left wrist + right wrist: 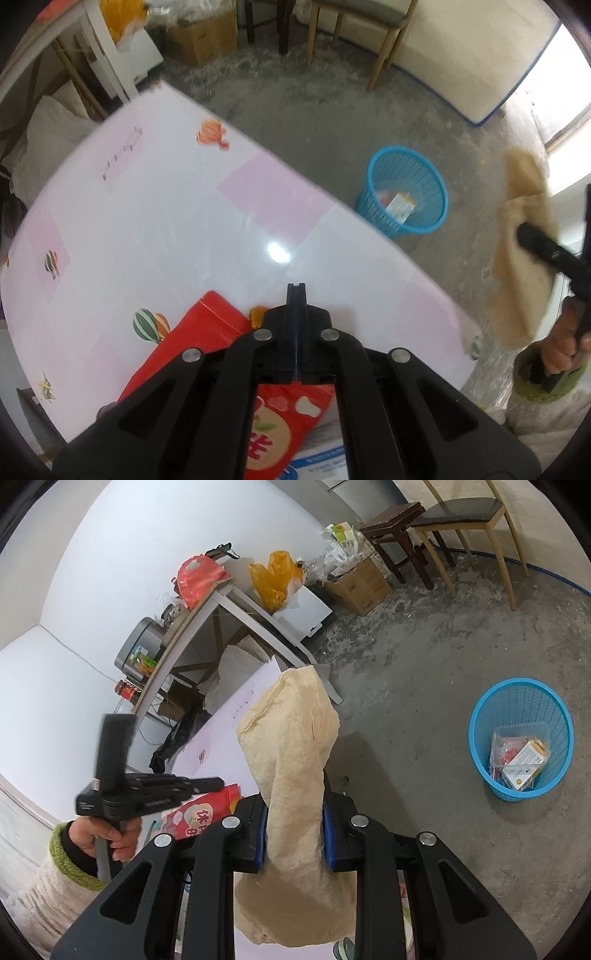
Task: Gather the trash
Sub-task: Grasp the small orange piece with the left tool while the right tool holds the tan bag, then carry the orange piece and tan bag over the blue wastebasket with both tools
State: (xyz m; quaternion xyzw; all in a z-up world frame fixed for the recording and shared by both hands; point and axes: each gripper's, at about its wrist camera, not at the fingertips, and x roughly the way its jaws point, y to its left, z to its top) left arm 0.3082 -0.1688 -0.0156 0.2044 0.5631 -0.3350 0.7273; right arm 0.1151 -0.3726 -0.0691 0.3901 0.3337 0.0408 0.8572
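Observation:
My right gripper (293,834) is shut on a crumpled tan paper towel (291,753) and holds it in the air beside the table; the towel also shows in the left wrist view (524,236). My left gripper (296,291) is shut and empty, hovering over a red snack bag (218,332) that lies on the white table (166,206). The red bag also shows in the right wrist view (199,812). A blue mesh trash basket (521,738) stands on the floor to the right with packaging inside; it also shows in the left wrist view (404,190).
A white printed paper (321,458) lies under the red bag at the table's near edge. A side table (207,627) with bags and jars stands by the wall. A cardboard box (358,583) and wooden chairs (465,520) stand on the grey floor.

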